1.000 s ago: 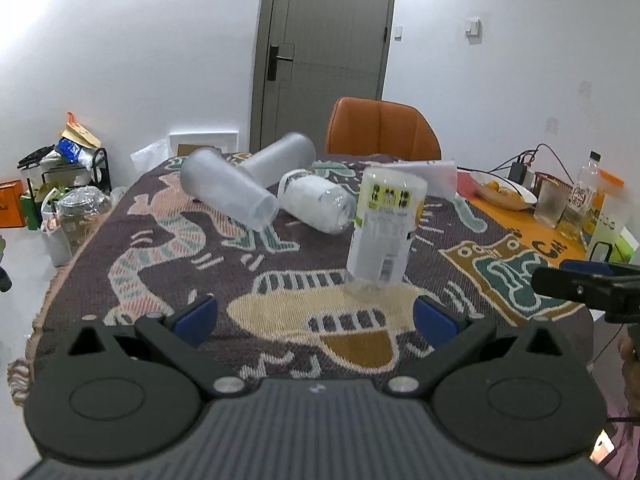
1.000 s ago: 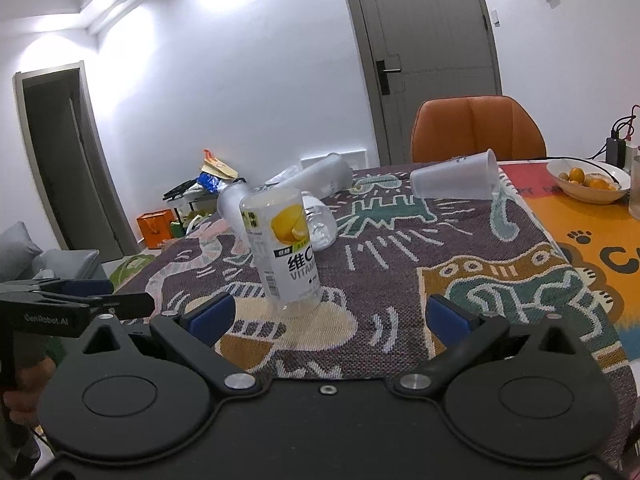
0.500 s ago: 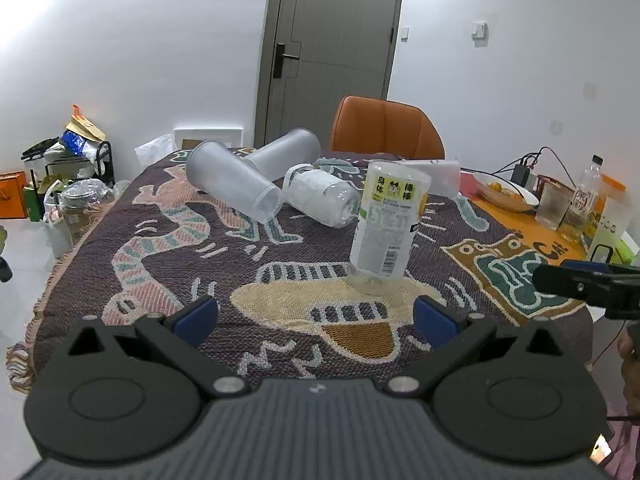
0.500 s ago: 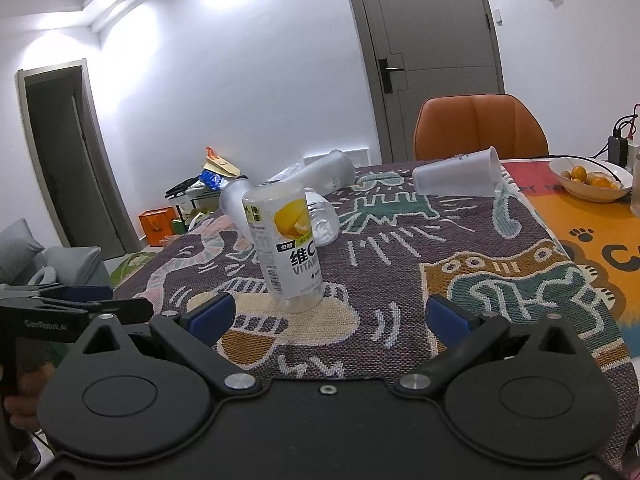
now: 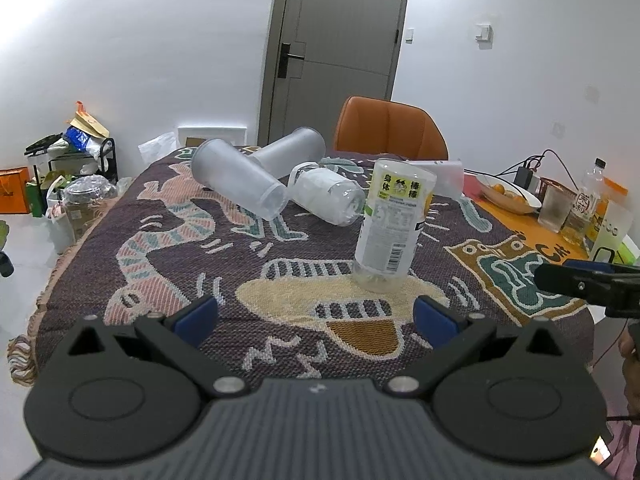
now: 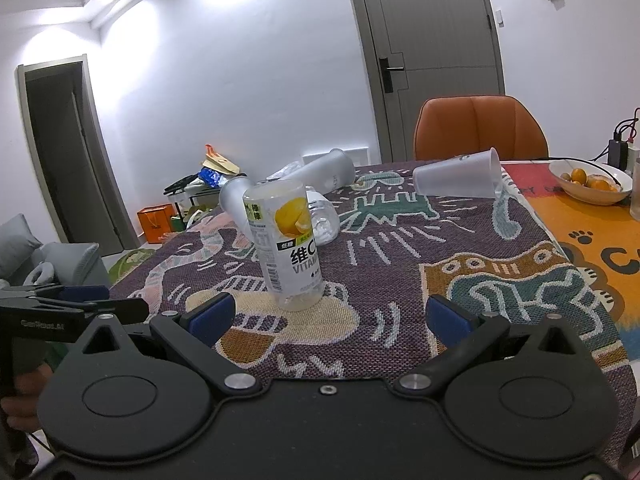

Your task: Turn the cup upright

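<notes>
Several clear plastic cups lie on their sides on a patterned table cloth [image 5: 224, 264]. Two frosted cups [image 5: 236, 184] [image 5: 290, 152] lie crossed at the far left, with a wrapped cup [image 5: 326, 196] beside them. Another clear cup [image 6: 456, 178] lies on its side at the far right. A labelled clear bottle-shaped cup [image 5: 390, 224] stands upside down in the middle; it also shows in the right wrist view [image 6: 290, 246]. My left gripper [image 5: 316, 316] is open and empty, near the table's front edge. My right gripper [image 6: 328, 314] is open and empty, a little short of the labelled cup.
An orange chair [image 5: 390, 128] stands behind the table. A bowl of fruit [image 6: 590, 182], a glass [image 5: 554, 208] and bottles [image 5: 588, 200] sit on the orange mat at the right. Bags and a rack [image 5: 72, 160] stand on the floor at the left.
Both grippers have drawn back slightly and risen, so the table sits lower in view. The cups have not moved. Both grippers stay open.
</notes>
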The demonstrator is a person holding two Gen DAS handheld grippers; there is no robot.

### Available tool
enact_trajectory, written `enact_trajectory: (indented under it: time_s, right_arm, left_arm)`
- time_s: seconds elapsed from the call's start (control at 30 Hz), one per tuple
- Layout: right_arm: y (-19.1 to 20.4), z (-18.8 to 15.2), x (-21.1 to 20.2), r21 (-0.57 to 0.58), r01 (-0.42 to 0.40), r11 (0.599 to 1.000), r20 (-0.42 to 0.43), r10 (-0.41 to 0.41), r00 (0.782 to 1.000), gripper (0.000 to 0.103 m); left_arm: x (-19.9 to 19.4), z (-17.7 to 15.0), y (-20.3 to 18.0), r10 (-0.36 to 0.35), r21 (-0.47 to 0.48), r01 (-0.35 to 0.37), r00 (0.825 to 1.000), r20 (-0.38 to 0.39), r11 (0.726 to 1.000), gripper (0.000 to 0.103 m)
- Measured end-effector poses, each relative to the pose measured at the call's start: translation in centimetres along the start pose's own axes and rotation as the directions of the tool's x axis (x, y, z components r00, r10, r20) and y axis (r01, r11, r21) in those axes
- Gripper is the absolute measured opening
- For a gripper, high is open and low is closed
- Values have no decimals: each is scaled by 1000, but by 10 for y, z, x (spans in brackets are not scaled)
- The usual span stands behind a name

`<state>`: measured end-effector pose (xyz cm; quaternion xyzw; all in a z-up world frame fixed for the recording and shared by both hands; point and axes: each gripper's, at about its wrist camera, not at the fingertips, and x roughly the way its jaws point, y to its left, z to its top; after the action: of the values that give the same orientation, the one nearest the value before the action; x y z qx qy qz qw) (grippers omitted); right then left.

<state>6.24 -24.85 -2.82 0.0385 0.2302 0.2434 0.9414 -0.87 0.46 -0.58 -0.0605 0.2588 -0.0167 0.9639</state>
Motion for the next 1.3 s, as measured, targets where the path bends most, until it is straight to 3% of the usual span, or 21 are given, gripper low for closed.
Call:
enact_trajectory:
  time_s: [1.3]
  right_arm:
    - [-2, 1, 1, 13, 30, 999, 6, -31, 1000, 103]
  left_arm:
    - [-5, 1, -4, -6, 12, 6, 1000, 17, 1000, 103]
